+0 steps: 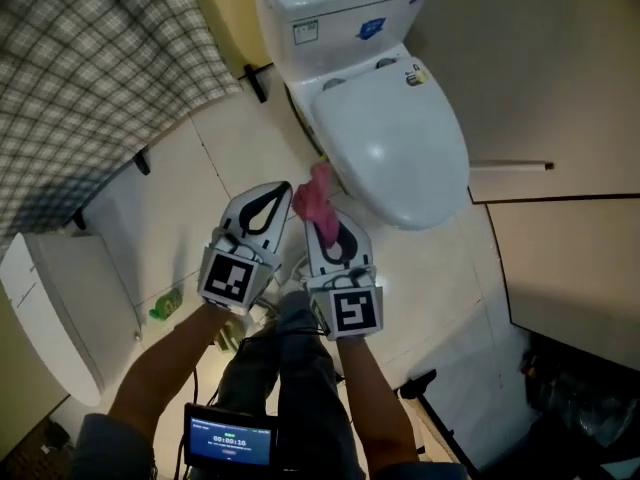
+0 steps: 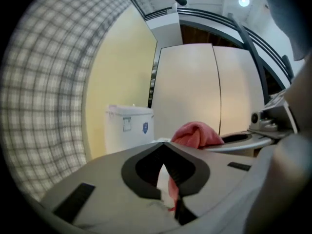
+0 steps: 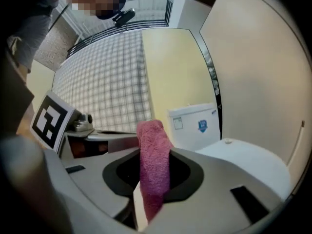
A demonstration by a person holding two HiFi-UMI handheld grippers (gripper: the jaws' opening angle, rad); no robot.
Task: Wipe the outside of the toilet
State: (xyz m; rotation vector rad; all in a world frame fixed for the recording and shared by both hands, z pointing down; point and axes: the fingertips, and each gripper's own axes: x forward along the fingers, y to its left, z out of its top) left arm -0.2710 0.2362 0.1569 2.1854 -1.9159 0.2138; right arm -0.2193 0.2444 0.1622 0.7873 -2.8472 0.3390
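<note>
Gripping pink cloth [image 1: 316,194], right tongs [image 1: 324,226] point at toilet [image 1: 400,143].

Bathroom with toilet [image 1: 390,138], tiled floor [image 1: 440,278]

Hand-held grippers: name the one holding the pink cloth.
The right hand-held gripper: its jaws clamp the pink cloth, which sticks up between them. The left hand-held gripper has its jaws together with nothing gripped; the cloth only shows beyond it.

Overhead; both gripper views toward toilet [image 1: 390,138]
</note>
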